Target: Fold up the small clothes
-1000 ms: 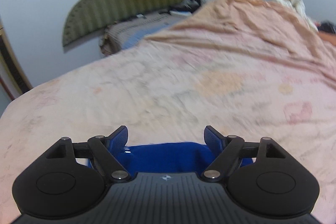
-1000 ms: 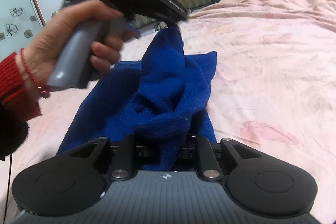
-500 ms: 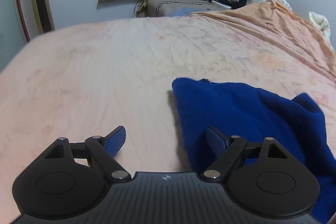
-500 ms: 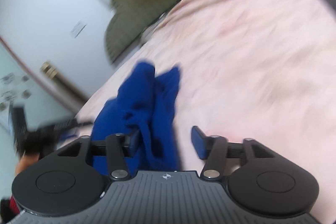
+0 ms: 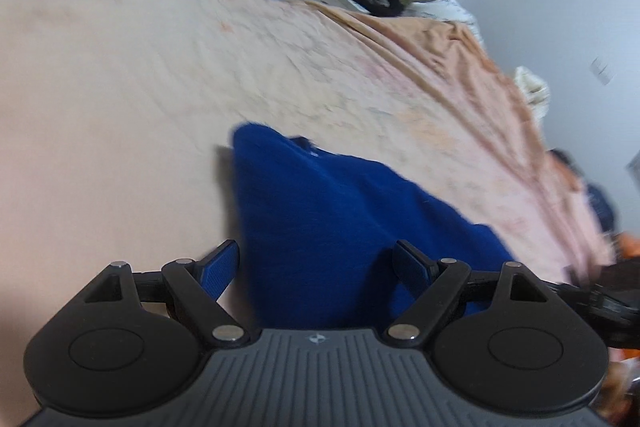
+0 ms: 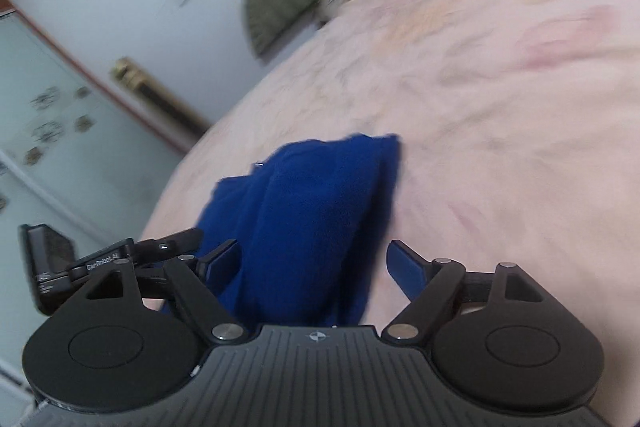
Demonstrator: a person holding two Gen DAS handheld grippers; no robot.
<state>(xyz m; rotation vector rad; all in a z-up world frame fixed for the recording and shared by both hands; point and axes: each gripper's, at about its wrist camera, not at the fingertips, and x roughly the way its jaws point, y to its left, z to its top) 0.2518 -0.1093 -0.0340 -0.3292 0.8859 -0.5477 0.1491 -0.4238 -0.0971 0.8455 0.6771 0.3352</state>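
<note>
Because the blue garment (image 5: 340,227) lies bunched on the bed (image 5: 120,107), neither pair of tongs grips it: the left tongs (image 5: 316,267) stand wide open over it, while the right tongs (image 6: 314,265) are opening, cloth loose between them.

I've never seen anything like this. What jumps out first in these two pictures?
A deep blue garment lies bunched on a pale pink bedsheet, the strongest colour in sight. At the bottom of each view a black tool frames it: the left tool wide open, the right tool with its jaws opening and cloth lying loose between them.
</note>
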